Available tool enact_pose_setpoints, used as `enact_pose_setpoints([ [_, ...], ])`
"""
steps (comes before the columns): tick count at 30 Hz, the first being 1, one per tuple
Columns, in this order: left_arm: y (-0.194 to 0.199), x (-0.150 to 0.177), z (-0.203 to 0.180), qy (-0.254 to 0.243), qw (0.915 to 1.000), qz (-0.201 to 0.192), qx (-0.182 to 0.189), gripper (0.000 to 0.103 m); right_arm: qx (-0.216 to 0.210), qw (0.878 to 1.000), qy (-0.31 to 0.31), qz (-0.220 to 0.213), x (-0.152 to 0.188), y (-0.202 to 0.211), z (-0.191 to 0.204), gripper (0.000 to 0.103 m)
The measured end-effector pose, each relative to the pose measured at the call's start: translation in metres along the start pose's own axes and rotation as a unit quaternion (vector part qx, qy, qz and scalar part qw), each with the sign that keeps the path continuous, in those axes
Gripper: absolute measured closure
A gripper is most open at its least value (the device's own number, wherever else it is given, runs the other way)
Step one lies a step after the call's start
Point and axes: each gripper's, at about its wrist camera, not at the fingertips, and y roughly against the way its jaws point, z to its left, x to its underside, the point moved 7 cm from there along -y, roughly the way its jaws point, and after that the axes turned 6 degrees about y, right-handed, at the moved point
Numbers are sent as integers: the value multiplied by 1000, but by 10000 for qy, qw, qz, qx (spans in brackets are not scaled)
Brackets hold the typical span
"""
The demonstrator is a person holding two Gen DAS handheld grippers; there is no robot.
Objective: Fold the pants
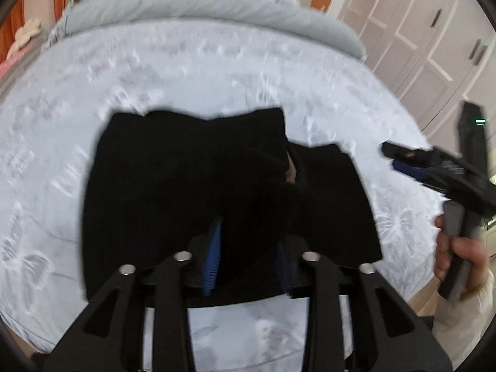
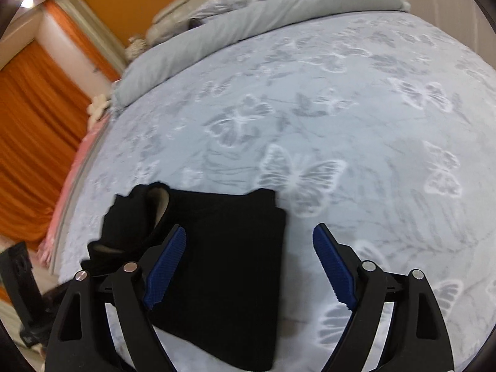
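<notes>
The black pants (image 1: 192, 186) lie folded into a compact stack on the bed. My left gripper (image 1: 248, 248) is low over their near edge, its blue pads (image 1: 214, 257) close around a fold of the black cloth. In the right wrist view the pants (image 2: 229, 266) lie at the lower left, with a pale lining showing at the upper left corner. My right gripper (image 2: 248, 266) is open and empty above the pants' right edge and the bedspread. It also shows in the left wrist view (image 1: 434, 167), held in a hand at the right.
The bed carries a pale blue butterfly-print spread (image 2: 341, 124) with a grey rolled duvet (image 1: 198, 6) at the head. White wardrobe doors (image 1: 434, 37) stand to the right. Orange curtains (image 2: 34, 142) hang at the left beyond the bed edge.
</notes>
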Motion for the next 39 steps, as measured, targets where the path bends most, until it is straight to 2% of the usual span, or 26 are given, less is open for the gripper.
enact_pose_setpoints([
  [1,16,0,4,-58,9999,-142,36,15,-69,10000,63,15,-1,-3,8,18],
  [2,32,-1,6,-77,9991,-397,97,8,-173,9998,88,38,-3,-7,18,18],
  [3,40,-4,-1,-84,9980,-621,96,5,-277,9996,77,84,-3,-12,25,18],
  [4,38,-8,-3,-185,9965,-801,-121,5,-418,9990,67,145,-4,-17,34,18],
  [6,21,-8,-11,-482,9952,-712,-464,5,-725,9970,21,266,-4,-29,51,18],
  [8,15,-3,-9,-391,9976,-506,-278,5,-833,9954,-17,465,2,-43,64,18],
  [9,17,-2,-6,-325,9980,-522,-168,5,-815,9951,4,558,6,-48,68,18],
  [10,22,-4,1,-334,9974,-586,-239,5,-816,9941,44,714,11,-56,73,18],
  [14,40,-22,47,-292,9879,-1079,-1079,5,-978,9882,181,1161,30,-93,96,18],
  [16,52,-31,76,-95,9809,-1256,-1481,5,-870,9897,423,1052,33,-107,108,17],
  [17,54,-36,90,43,9785,-1293,-1606,5,-808,9904,609,940,31,-113,115,25],
  [18,55,-40,105,217,9752,-1348,-1744,5,-778,9902,751,883,30,-116,120,58],
  [19,58,-45,123,431,9697,-1454,-1913,5,-685,9899,903,852,29,-120,126,70],
  [22,68,-48,161,888,9553,-1633,-2298,5,-878,9895,1100,332,6,-89,146,80],
  [23,73,-47,168,996,9548,-1634,-2273,5,-918,9886,1181,150,-1,-73,152,81],
  [25,80,-50,178,1169,9548,-1695,-2143,5,-886,9844,1479,-341,-12,-22,162,81],
  [27,82,-51,180,1246,9539,-1745,-2099,5,-519,9847,1592,-485,-9,-1,143,81],
  [28,80,-51,179,1271,9548,-1734,-2055,5,-83,9882,1500,-295,-2,-11,117,80],
  [29,81,-48,177,1263,9560,-1707,-2025,5,94,9903,1387,-19,5,-24,100,79],
  [30,74,-46,173,1198,9589,-1618,-2000,5,262,9937,960,523,23,-52,67,77],
  [31,70,-43,170,1145,9605,-1542,-2014,5,324,9937,638,859,37,-70,47,77],
  [33,57,-38,160,960,9657,-1358,-1993,5,23,9971,429,632,38,-68,42,75],
  [35,47,-32,145,760,9690,-1249,-1989,5,-194,9982,495,275,30,-49,53,69],
  [36,44,-31,140,706,9697,-1236,-1987,5,-152,9981,559,210,30,-46,55,49],
  [38,36,-27,127,577,9716,-1198,-1958,5,20,9961,675,559,42,-62,55,31],
  [39,30,-25,119,496,9729,-1142,-1950,5,46,9955,649,687,46,-71,52,31],
])
